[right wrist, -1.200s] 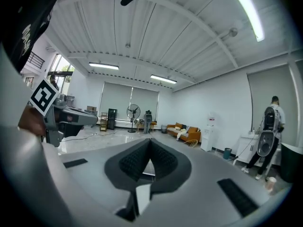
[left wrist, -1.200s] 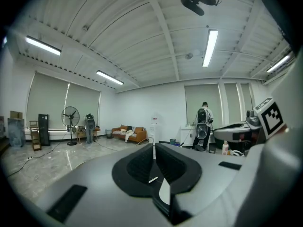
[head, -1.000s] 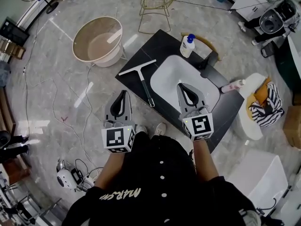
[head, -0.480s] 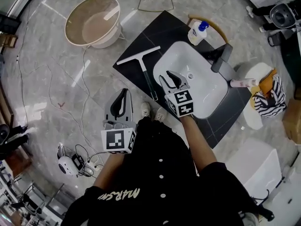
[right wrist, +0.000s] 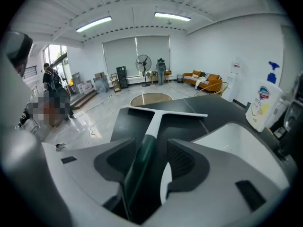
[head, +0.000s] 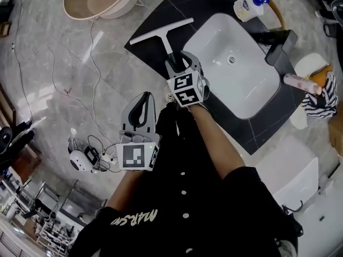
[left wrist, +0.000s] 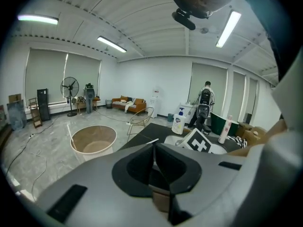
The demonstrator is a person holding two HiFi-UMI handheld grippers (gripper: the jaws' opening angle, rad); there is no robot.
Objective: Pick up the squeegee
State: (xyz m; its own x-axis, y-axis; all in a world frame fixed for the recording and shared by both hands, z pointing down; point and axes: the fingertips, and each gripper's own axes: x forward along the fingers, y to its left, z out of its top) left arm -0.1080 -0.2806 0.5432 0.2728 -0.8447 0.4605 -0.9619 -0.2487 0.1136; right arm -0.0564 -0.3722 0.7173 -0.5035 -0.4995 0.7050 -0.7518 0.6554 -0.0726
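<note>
- Opening the jaws of the right gripper around the dark green handle of the squeegee, with the handle running between them.
- Not yet pressing either pad on the handle; showing a gap on the handle's right side in the right gripper view.
- Leaving the squeegee lying flat on the black countertop, just left of the white basin, with the white blade end pointing away from the person.
- Holding the left gripper over the grey floor beside the person's body, well apart from the squeegee, with jaws closed together and gripping nothing.
- Showing a white bottle with a blue cap standing upright beyond the basin.
</note>
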